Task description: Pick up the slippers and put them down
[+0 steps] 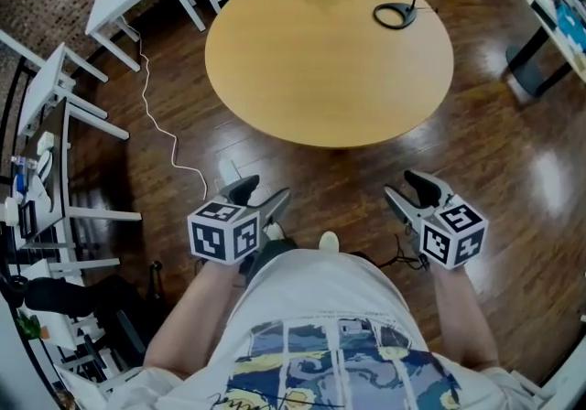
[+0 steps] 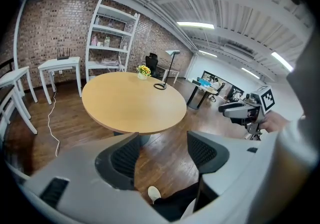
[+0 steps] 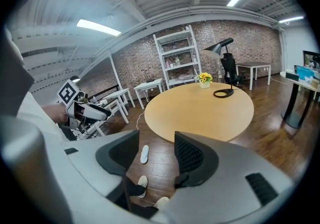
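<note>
White slipper [image 3: 144,154] on floor [image 3: 161,160] nr round table [image 3: 200,108]

We wear a white short-sleeved shirt [image 1: 322,296] printed with blue and yellow panels, dark trousers [image 2: 171,206] and a pale shoe [image 1: 328,240], and our left tool [image 1: 261,195] and right tool [image 1: 407,190] are pale grey shells with black ribbed pads [image 2: 125,159], each carrying a white cube [image 1: 224,232] of black square markers.

A round light-wood table [image 1: 330,56] stands on a dark, glossy plank floor [image 1: 494,152]. Behind it a white open shelf unit [image 2: 112,47] lines a red brick wall [image 2: 50,28], under long ceiling strip lights [image 2: 195,25].
</note>
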